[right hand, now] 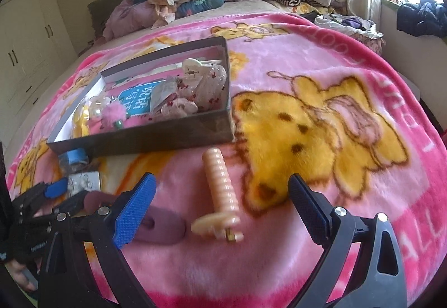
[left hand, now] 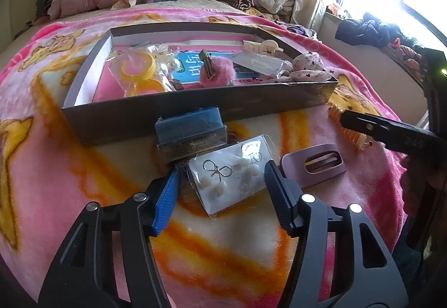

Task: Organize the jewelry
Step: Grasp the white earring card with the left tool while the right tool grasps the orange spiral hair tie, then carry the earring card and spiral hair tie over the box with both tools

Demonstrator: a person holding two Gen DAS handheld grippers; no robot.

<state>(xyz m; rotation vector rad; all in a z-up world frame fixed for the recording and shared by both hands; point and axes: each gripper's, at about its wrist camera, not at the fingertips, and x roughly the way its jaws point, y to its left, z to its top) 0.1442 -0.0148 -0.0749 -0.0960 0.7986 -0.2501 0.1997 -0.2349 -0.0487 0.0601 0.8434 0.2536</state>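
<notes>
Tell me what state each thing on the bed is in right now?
Cardboard box: open, partly filled with accessories.
Earring card packet: flat on the blanket, between the left gripper's jaws.
Left gripper: open around the packet.
Right gripper: open, empty.
Peach hair clip: lying on the blanket.
Mauve hair clip: lying on the blanket.

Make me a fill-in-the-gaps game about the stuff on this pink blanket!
1. The fluffy pink pom-pom clip lies inside the dark ____.
2. The earring card sits between the fingers of the ____ gripper.
3. The peach hair claw lies on the blanket, ____ the box.
4. The small container in front of the box has a ____ lid.

Missing words: box; left; outside; blue
</notes>
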